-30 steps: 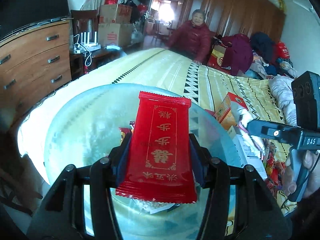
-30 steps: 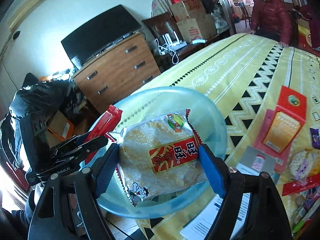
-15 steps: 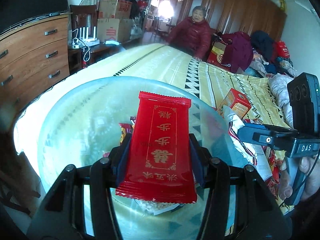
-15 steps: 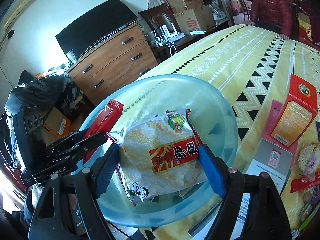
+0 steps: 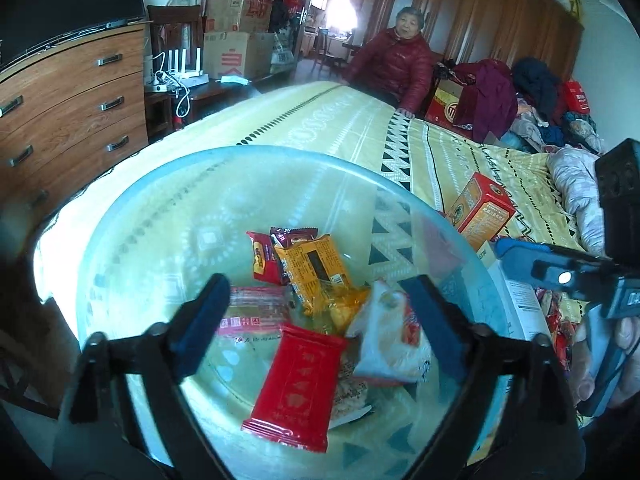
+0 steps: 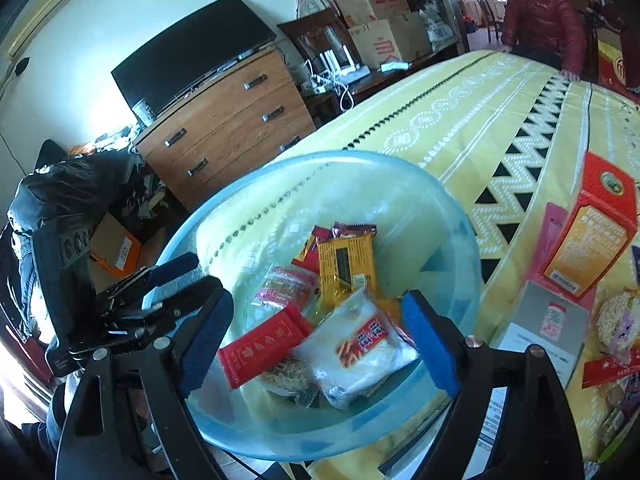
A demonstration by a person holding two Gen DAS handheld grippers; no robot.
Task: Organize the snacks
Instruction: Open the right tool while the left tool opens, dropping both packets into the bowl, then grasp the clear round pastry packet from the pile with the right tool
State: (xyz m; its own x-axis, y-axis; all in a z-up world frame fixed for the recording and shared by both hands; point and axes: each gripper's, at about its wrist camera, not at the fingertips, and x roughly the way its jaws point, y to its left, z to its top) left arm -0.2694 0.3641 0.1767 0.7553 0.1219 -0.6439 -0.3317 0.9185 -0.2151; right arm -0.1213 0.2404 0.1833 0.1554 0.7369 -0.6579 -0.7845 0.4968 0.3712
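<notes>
a: what are the grippers doing?

b: both hang over a clear blue bowl [image 5: 168, 184] at the edge of a bed. the left gripper [image 5: 316, 304] has its jaws opening, spread wide, nothing pressed between them. a red packet [image 5: 298, 386] lies below, in the bowl, apart from both pads. the right gripper [image 6: 316, 320] is also opening; a white rice-cracker pack [image 6: 356, 350] lies in the bowl between and below its pads, not gripped as far as i can tell.

a: why over the bowl?

b: the bowl looks like the collecting place for the snacks, so each gripper likely lets go right above it and its packet lands inside.

a: what else is in the bowl?

b: a yellow packet [image 6: 346, 266] and a few small red ones, piled loosely in the middle.

a: and outside it?

b: on the yellow patterned bedspread [image 6: 460, 120], to the right of the bowl, an orange box [image 6: 588, 236] and more loose snacks wait, probably next to be sorted. a person in a red jacket [image 5: 396, 64] sits at the far end of the bed.
</notes>
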